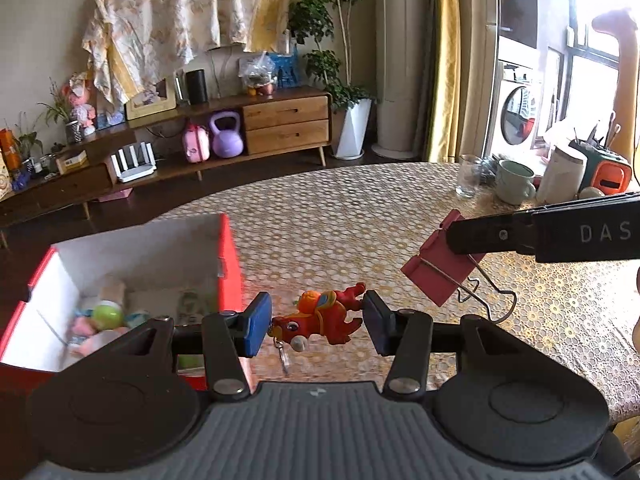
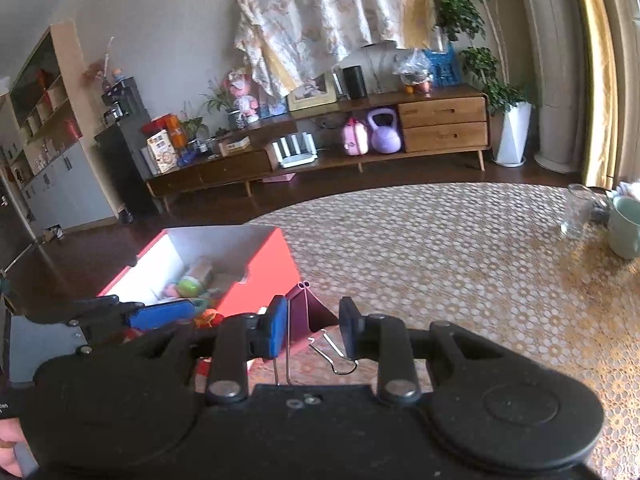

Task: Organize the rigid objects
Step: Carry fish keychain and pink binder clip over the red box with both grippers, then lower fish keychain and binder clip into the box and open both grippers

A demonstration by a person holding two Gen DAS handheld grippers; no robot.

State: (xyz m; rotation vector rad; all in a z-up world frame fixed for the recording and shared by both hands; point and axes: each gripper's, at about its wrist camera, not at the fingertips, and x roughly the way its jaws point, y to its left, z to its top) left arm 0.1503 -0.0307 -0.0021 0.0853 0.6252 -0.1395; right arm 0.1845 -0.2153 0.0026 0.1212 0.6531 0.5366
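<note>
Gripping a small red toy figure (image 1: 320,318) between its blue pads, the left tool (image 1: 318,320) hangs above the desk (image 1: 360,216), just beside the near right corner of an open red box (image 1: 230,252). The toy lies sideways in the clamp, head toward the left pad, with a little keyring dangling beneath it. The box, white inside, stands at the left edge of the desk and already holds a jumble of small things, among them a green ball (image 1: 107,314) and some pink and pale pieces too blurred to name. To the right, the right tool (image 2: 313,330) is closed on a red binder clip (image 2: 306,316); in its own view the clip body sits against the left pad with its wire handles pointing back toward the camera, and whether the right pad touches the clip I cannot tell. From the left wrist view the same clip (image 1: 438,266) is pinched at its upper end by the black fingers, tilted, clear of the desk surface, its wire loops trailing down and to the right. A patterned lace cloth covers the desk. At its far right stand a clear glass (image 1: 469,176), a pale green mug (image 1: 514,182) and a white jug (image 1: 562,176), well apart from both tools. A wooden sideboard (image 1: 286,122) runs along the far wall.
</note>
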